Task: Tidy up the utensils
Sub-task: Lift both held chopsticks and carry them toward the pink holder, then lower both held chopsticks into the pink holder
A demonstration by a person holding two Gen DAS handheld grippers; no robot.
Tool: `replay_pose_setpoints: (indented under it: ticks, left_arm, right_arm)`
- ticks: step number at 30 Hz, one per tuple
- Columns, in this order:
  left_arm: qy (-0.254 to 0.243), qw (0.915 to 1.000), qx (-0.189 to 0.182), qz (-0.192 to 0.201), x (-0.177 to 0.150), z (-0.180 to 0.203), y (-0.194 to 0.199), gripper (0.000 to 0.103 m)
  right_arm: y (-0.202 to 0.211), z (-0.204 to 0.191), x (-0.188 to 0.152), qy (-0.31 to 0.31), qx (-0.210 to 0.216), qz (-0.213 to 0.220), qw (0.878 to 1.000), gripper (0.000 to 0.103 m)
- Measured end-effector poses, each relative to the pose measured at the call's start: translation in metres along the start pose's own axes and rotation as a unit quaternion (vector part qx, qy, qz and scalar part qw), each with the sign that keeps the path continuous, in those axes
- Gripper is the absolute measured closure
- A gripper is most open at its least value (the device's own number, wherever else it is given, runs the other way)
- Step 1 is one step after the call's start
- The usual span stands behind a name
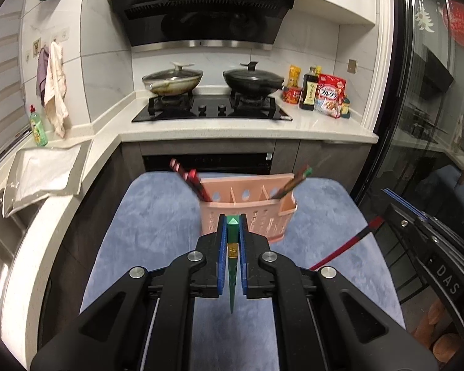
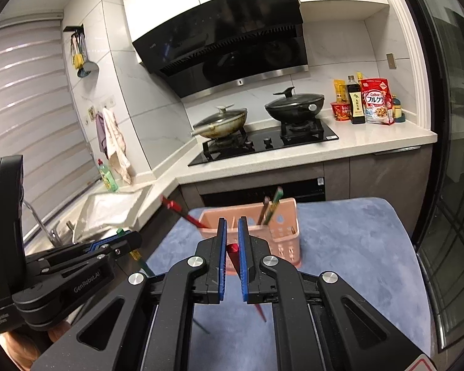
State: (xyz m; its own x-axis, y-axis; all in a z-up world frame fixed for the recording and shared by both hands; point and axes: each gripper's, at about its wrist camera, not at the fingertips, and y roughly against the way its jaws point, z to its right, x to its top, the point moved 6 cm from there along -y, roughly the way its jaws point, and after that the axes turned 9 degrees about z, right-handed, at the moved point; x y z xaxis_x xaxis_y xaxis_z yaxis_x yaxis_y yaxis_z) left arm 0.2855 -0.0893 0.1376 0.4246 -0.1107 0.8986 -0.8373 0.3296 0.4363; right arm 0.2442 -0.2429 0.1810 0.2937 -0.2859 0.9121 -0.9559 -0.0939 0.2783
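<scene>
A pink slotted utensil holder [image 1: 250, 213] stands on a blue mat [image 1: 157, 235]; it also shows in the right wrist view [image 2: 278, 232]. Red chopsticks [image 1: 190, 179] lean in its left slot and green-tipped chopsticks [image 1: 294, 182] in its right slot. My left gripper [image 1: 232, 222] is shut on a green chopstick [image 1: 233, 266], held upright just before the holder. My right gripper [image 2: 232, 225] is shut on a red chopstick [image 2: 233, 249], which also shows in the left wrist view [image 1: 346, 244], near the holder's front.
A gas hob [image 1: 212, 109] with two lidded pans [image 1: 173, 80] sits on the white counter [image 1: 324, 126] behind the mat. Bottles and food packs [image 1: 323, 94] stand at its right. A sink with a white cloth [image 1: 43, 170] is at the left. A dark glass door [image 1: 433, 108] stands at the right.
</scene>
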Motion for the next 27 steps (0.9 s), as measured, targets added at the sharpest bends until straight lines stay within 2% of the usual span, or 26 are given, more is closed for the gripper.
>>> replay_pose_setpoints:
  ticks: [9,14,19,27]
  left_arm:
    - [-0.003,0.9976,0.003,0.069,0.084,0.004,-0.004,0.096]
    - [0.0,0.9952,0.011,0.097,0.122,0.001,-0.018,0.096]
    - [-0.002,0.9946,0.02,0.102,0.139,-0.003,-0.041,0.096]
    - [0.005,0.995,0.027,0.096,0.143,-0.014,-0.077,0.096]
  right_arm:
    - [-0.034,0.004,0.077,-0.041,0.02,0.038,0.998,0.096]
    - [-0.054,-0.001,0.111,-0.031,0.014,0.062,0.997,0.096]
    - [-0.08,-0.008,0.129,-0.023,0.016,0.067,0.997,0.096]
    - [-0.11,-0.023,0.142,-0.021,0.036,0.073,0.996,0.096]
